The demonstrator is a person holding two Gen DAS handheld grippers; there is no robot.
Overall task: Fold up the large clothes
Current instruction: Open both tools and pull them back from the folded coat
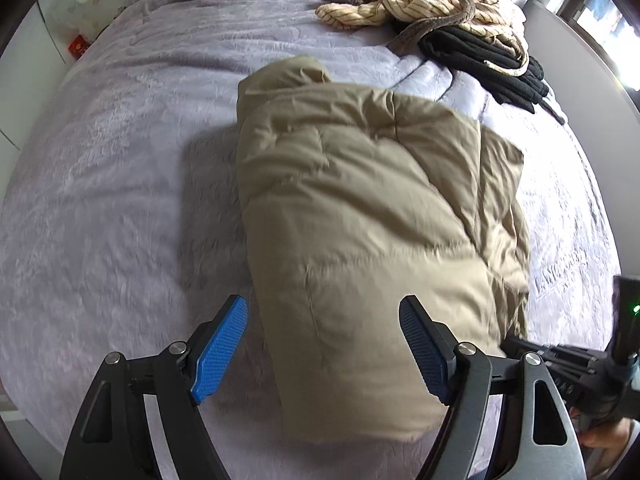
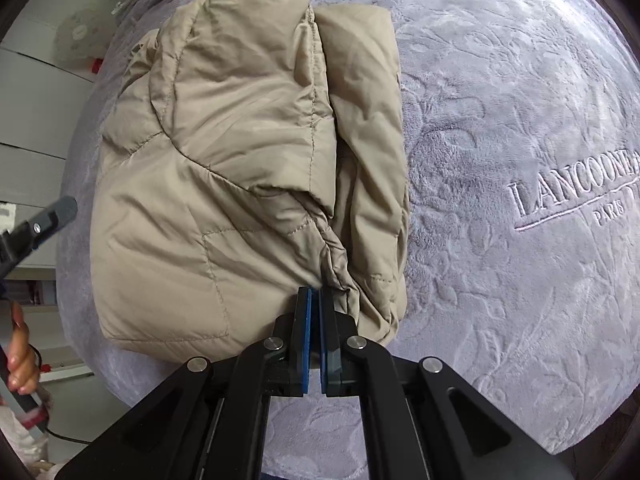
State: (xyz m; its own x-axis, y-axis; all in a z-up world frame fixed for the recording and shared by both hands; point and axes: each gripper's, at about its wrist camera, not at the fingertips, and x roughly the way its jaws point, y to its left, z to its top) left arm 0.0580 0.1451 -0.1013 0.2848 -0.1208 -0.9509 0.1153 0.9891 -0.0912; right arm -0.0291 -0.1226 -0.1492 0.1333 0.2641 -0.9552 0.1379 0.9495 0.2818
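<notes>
On the grey bedspread we find the tan padded jacket folded into a thick, creased bundle, its right-hand flap lying loose alongside. We judge the fold liable to spring open or be dragged askew, since our right gripper is clenched on a mere pinch of fabric at the near edge while our left gripper hangs released above the bundle, grasping nothing.

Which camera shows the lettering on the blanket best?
The right wrist view: the lettering reads clearly on the grey blanket, beside the jacket. The left wrist view shows it only small, warped and unreadable near the right edge.
</notes>
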